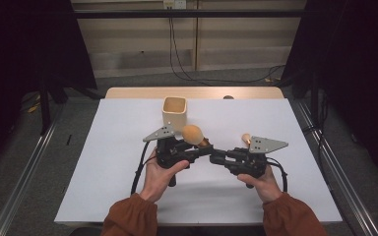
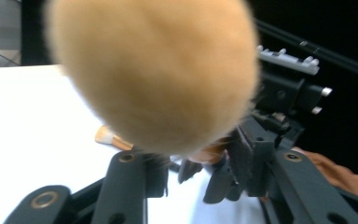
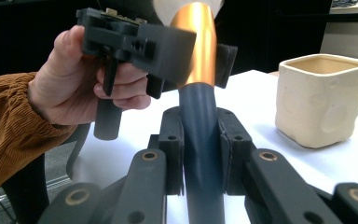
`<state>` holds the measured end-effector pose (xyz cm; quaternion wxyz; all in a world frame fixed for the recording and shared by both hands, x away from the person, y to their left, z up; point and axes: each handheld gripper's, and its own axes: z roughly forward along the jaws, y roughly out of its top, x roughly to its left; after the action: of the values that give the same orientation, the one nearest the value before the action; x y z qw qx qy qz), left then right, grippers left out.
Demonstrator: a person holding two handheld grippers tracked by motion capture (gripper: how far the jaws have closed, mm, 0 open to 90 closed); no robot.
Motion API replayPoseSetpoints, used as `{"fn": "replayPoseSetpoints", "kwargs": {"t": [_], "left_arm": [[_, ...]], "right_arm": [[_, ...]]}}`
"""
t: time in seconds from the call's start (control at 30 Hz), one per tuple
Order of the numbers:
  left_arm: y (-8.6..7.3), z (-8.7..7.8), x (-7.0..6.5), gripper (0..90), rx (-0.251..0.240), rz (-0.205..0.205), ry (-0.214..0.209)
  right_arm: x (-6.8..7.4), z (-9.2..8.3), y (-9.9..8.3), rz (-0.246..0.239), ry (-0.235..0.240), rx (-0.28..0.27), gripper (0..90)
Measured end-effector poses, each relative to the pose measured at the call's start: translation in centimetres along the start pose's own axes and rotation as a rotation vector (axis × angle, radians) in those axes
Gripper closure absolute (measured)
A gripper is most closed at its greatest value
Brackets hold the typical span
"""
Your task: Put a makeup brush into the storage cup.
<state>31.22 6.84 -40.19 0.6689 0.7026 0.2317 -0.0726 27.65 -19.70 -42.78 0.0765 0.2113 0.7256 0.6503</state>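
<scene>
held between both claws, above the middle of the white worktop (image 1: 128, 177), just below centre of the high view: a makeup brush (image 1: 193, 133), fluffy head up and left. right claw (image 3: 200, 154) clamped together on the dark handle, pads flat against both sides. left claw (image 3: 186, 56) clamped on the copper ferrule just under the bristles, squeezed by the left hand (image 3: 74, 88) at the left of the right gripper view. looks like a handover from one claw to the other. best done by keeping the right claw tight until the left pads sit square on the ferrule, then easing the right one off slowly; bristles kept out of the pinch so nothing gets crushed; brush kept upright and steady, no twisting between the two grips, since the smooth metal could slip. cream square cup (image 1: 174, 112) standing just above the brush in the high view, at the right edge in the right gripper view, probably the place to drop it, handle first. brush itself: tan, rounded, soft puff of a head (image 2: 154, 74), blurred and large across the top of the left gripper view; shiny orange-gold ferrule (image 3: 198, 42) flaring upward; dark blue-grey tapered handle (image 3: 200, 140). a second, smaller brush (image 2: 112, 138) lying flat on the worktop at centre left of the left gripper view.
</scene>
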Motion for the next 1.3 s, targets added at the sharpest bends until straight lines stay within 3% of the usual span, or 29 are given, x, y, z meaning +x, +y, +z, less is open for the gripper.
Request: {"fn": "replayPoseSetpoints", "kwargs": {"t": [0.6,0.93,1.13,1.2,1.3], "left_arm": [[0.36,-0.01,-0.55,65.9,0.024,0.04,0.017],[0.53,-0.42,-0.25,66.0,0.042,0.048,0.04],[0.62,-0.61,-0.06,66.1,0.047,0.05,0.052],[0.71,-0.69,-0.05,66.0,0.055,0.051,0.056],[1.02,-0.87,0.07,66.1,0.066,0.053,0.068]], "right_arm": [[0.04,0.24,-0.03,0.015,0.005,0.022,70.9],[0.14,0.31,0.01,0.01,-0.033,0.047,46.2],[0.08,0.43,0.08,0.029,-0.059,0.067,20.8],[0.01,0.42,0.14,0.033,-0.087,0.074,15.6],[-0.03,0.37,0.22,0.04,-0.091,0.065,5.5]]}}
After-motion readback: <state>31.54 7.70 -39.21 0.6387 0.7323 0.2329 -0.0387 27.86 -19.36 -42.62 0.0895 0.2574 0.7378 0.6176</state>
